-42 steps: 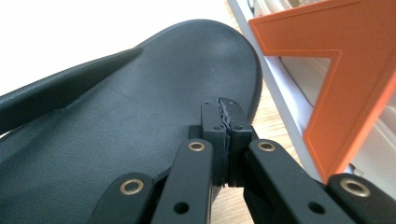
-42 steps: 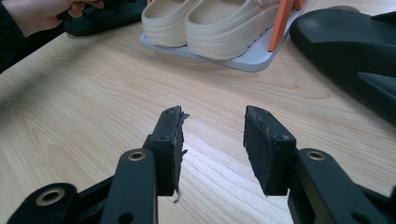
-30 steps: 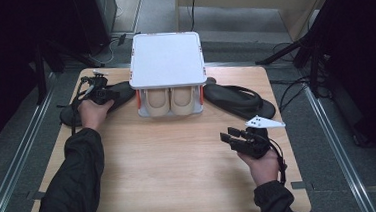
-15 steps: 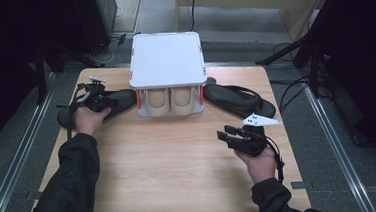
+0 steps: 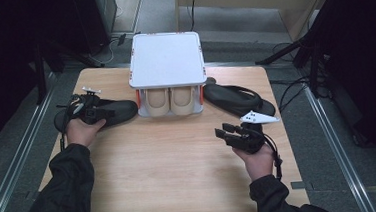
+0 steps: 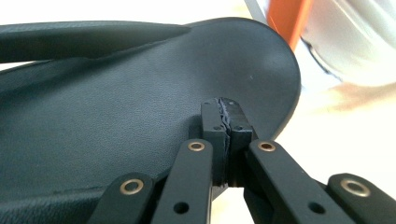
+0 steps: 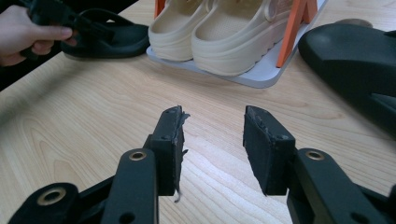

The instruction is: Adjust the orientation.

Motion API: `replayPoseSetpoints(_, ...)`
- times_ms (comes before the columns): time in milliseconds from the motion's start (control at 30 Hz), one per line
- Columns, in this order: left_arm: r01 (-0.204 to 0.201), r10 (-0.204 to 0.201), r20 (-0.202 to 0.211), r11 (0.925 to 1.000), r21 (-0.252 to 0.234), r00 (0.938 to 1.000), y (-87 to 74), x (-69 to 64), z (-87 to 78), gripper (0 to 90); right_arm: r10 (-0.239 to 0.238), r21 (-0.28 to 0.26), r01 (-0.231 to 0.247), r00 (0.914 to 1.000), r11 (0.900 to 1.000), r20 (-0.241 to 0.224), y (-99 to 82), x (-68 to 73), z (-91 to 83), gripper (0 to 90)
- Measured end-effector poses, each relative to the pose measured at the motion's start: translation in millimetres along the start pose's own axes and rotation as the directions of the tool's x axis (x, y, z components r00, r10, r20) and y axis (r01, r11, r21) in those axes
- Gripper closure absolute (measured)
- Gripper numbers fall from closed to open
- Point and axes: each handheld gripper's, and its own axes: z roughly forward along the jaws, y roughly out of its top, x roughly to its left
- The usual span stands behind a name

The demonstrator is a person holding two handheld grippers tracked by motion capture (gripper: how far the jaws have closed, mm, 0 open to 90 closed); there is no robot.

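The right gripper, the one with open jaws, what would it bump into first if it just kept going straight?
Probably the beige clogs on the white shoe rack. The right gripper points across bare table toward them, with nothing between, though depth is hard to judge.

No text, label, brand, number or sign can be read anywhere in these views. The shoes, the rack and the table carry no legible marking.
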Motion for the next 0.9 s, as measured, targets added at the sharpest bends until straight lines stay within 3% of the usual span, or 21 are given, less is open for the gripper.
replayPoseSetpoints(467,-0.040,0.040,0.019,0.9991,0.013,0.9990,-30.8,-14.9,-19.2,89.7,-0.007,-0.001,0.007,0.9998,1.0000,-0.019,2.9,2.4,4.1,58.9)
replayPoseSetpoints(700,-0.032,0.034,0.014,0.9967,-0.074,0.9993,-27.3,-15.5,-44.4,89.7,-0.012,-0.001,0.012,0.9998,0.9999,-0.017,5.1,1.5,6.5,58.9)
replayPoseSetpoints(800,-0.015,0.014,-0.013,0.9936,-0.112,0.9998,-29.5,-8.4,-56.6,89.8,-0.010,0.000,0.010,0.9998,1.0000,-0.017,5.5,0.2,6.6,59.0)
replayPoseSetpoints(900,0.005,-0.010,-0.045,0.9927,-0.121,0.9989,-36.1,-0.1,-64.7,89.8,-0.005,-0.005,0.005,0.9998,1.0000,-0.017,6.1,-0.7,6.3,59.1)
